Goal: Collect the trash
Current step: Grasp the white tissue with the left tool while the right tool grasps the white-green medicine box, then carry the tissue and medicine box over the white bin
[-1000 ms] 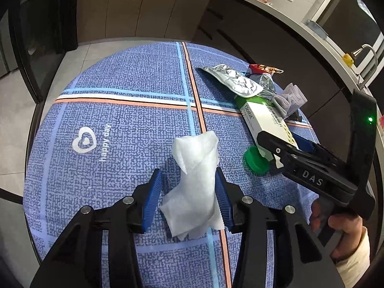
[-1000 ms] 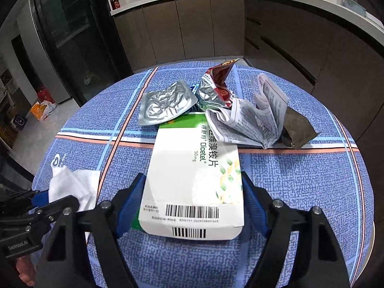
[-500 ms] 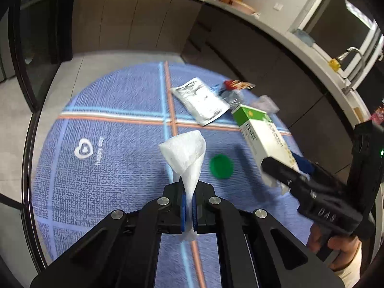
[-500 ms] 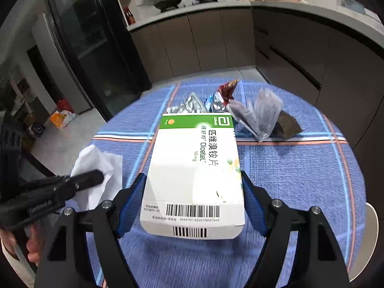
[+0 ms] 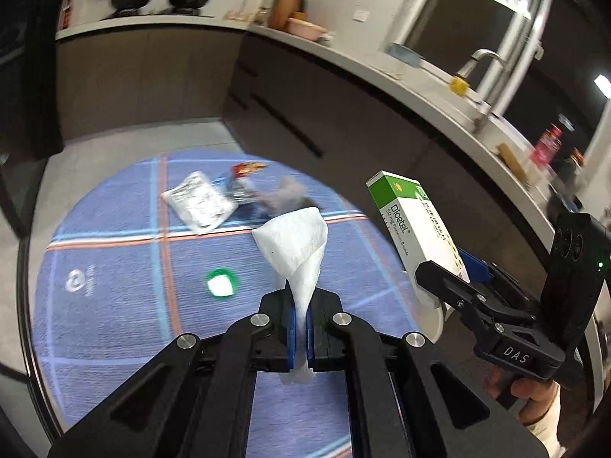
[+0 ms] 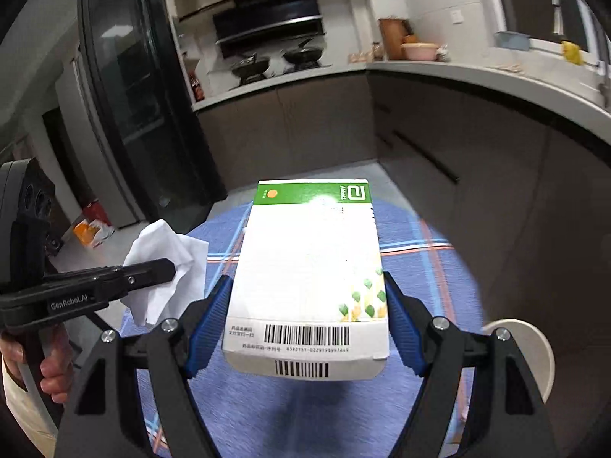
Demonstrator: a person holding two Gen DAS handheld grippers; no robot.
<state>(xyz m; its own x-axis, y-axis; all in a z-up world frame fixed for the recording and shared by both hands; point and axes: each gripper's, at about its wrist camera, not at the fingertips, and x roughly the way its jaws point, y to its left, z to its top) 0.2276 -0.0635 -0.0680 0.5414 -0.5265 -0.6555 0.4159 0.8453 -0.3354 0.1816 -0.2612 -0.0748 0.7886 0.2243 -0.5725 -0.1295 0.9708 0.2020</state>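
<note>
We are pinching the tissue (image 5: 296,244) at frame centre between the closed left fingers (image 5: 299,328). Our right fingers (image 6: 305,324), spread wide, are gripping the box (image 6: 309,267) above the counter (image 5: 126,324), mid-frame.

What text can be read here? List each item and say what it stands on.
"Dicetel" and "50 mg": side of the medicine box held in the right gripper.
"Abbott": box's green band.
"DAS": right gripper's body.
"GenRobot.AI": left gripper body, which is shut on the white tissue.
Barcode digits and Chinese print on the box: too small to read reliably.
Tablecloth logo: blurred.
</note>
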